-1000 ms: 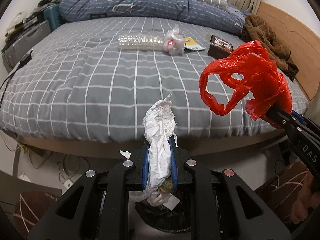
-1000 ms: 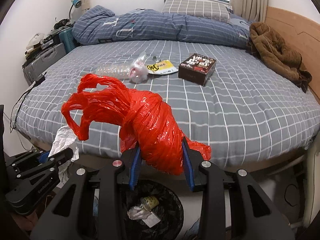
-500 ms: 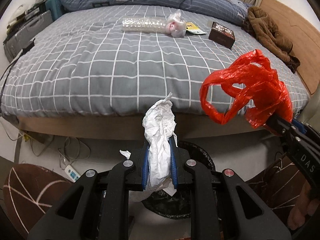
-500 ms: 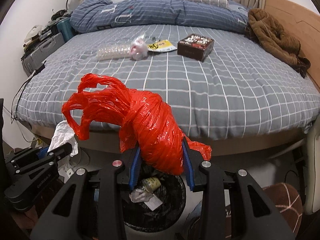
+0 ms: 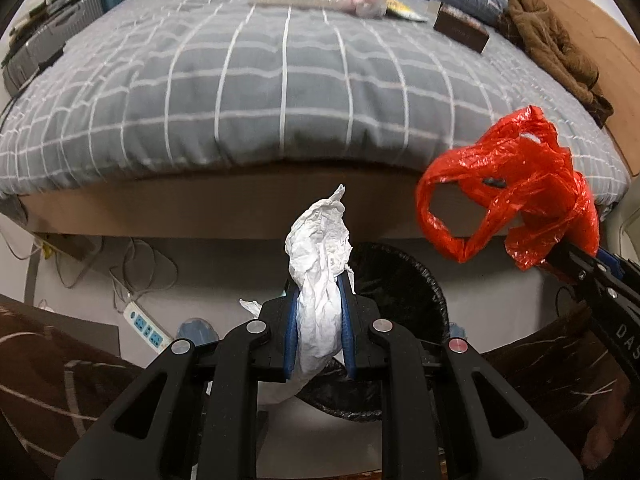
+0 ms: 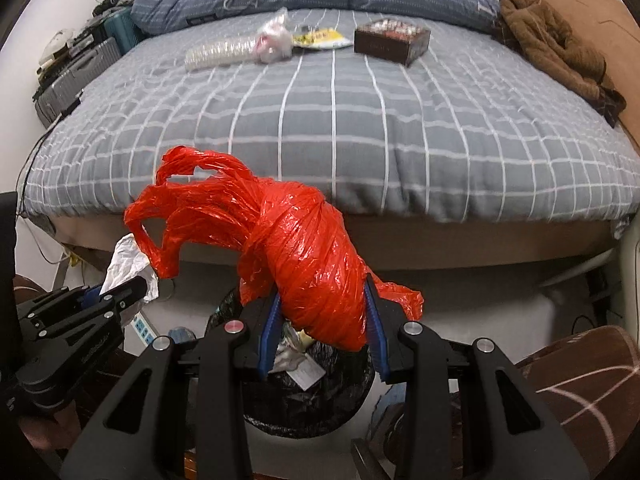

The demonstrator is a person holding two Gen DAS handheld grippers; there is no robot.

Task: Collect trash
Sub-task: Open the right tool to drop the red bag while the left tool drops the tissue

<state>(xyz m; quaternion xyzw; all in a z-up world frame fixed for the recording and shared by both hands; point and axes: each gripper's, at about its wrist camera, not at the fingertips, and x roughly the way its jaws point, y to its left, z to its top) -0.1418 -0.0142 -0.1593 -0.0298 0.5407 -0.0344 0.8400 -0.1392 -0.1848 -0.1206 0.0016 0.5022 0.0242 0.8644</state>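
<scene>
My left gripper (image 5: 319, 300) is shut on a crumpled white tissue (image 5: 320, 256), held above the near rim of a black-lined trash bin (image 5: 404, 280) on the floor by the bed. My right gripper (image 6: 322, 312) is shut on a bunched red plastic bag (image 6: 304, 252), held over the same bin (image 6: 312, 400), which holds scraps. The red bag (image 5: 516, 184) also shows at the right of the left wrist view, and the tissue (image 6: 128, 260) at the left of the right wrist view.
On the grey checked bed (image 6: 340, 112) lie a clear plastic sleeve of cups (image 6: 224, 50), a small clear bag (image 6: 274, 38), a yellow wrapper (image 6: 324, 38) and a dark box (image 6: 392, 40). A brown jacket (image 6: 552, 48) lies right. A power strip (image 5: 146, 326) and cables lie on the floor.
Both grippers have dropped lower and tilted down toward the bin, with the bed sliding up in view. The tissue and red bag stay gripped.
</scene>
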